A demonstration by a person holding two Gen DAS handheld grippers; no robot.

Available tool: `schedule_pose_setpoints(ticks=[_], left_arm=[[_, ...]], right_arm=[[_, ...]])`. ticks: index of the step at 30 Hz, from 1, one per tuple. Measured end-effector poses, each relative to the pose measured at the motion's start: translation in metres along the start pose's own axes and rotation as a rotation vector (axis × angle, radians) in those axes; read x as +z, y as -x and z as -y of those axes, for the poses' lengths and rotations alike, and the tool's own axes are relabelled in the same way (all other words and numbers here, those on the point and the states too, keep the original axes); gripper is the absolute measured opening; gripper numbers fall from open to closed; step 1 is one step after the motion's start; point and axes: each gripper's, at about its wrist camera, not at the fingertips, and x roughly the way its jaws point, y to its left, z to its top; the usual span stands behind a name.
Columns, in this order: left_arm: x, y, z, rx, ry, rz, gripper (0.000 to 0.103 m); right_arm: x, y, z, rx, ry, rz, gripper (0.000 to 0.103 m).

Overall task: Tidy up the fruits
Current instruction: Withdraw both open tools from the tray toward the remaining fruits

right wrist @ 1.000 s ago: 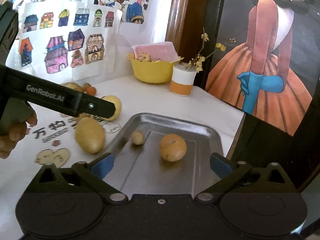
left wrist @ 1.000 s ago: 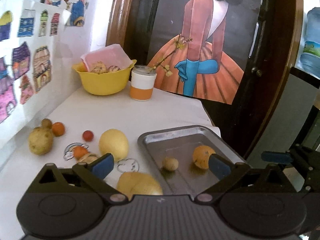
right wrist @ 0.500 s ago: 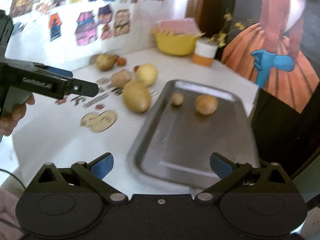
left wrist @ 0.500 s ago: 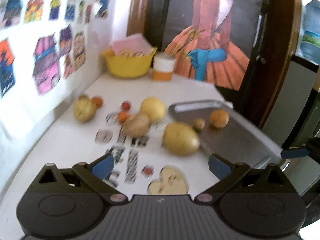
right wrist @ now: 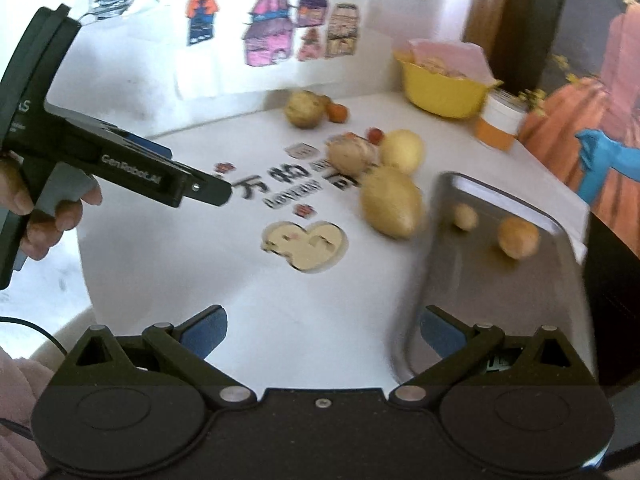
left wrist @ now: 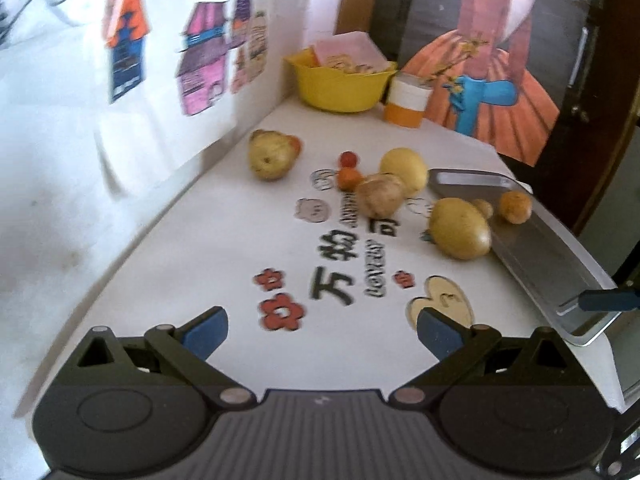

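The fruits are mostly loose on the bench (left wrist: 224,248). Two already sit in the metal tray (right wrist: 500,304): a small orange one (right wrist: 518,237) and a smaller tan one (right wrist: 465,216), both toward the tray's 12 o'clock end. Just outside the tray's 9 o'clock rim lies a big yellow-green fruit (right wrist: 392,203), touching or nearly touching it (blur hides which). Beyond it at 11 o'clock are a brownish round fruit (left wrist: 380,194), a yellow round fruit (left wrist: 404,168) and two small red-orange ones (left wrist: 349,169); a pear-like fruit (left wrist: 270,155) sits well apart, near the wall.

My left gripper (left wrist: 322,326) and my right gripper (right wrist: 324,326) both hang released and empty, jaws spread, well short of any fruit.

My worry: round fruits roll. A glancing close on the big one could knock it into its neighbours or off the bench edge. The tray overhangs the bench corner at 5 o'clock, so a heavy drop there might tip it.

Readable writing: "GenRobot.AI" on the left gripper's side in the right wrist view, and "万物" with a smeared "LOVELY" on the bench print.
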Motion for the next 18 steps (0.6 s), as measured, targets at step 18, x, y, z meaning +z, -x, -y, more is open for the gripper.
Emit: schedule_pose_setpoints(ticks=[18], left_arm=[[0.013, -0.022, -0.025, 0.047, 0.047, -0.028, 0.102]], right_arm=[[0.023, -0.035, -0.021, -0.1, 0.065, 0.13, 0.102]])
